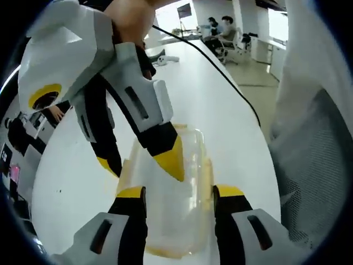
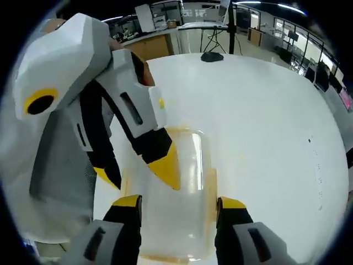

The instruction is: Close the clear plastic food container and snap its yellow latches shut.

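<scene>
White desk (image 1: 220, 105) runs back toward an office. In the left gripper view, the left claw (image 1: 180, 194) stands wide astride the container (image 1: 190, 165), whose long axis runs away from it; the right claw (image 1: 144, 164) reaches in opposite, one tip on the lid. The right gripper view mirrors this: right claw (image 2: 179, 202) wide astride the container (image 2: 190, 182), left claw (image 2: 140, 171) opposite. Latches look blurred.

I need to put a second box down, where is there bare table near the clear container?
Bare white table lies beyond and beside the clear container in the right gripper view, up to the black stand base. In the left gripper view, table is free between the container and the black cable. It is crowded over the container, where the left gripper and right gripper meet.
</scene>
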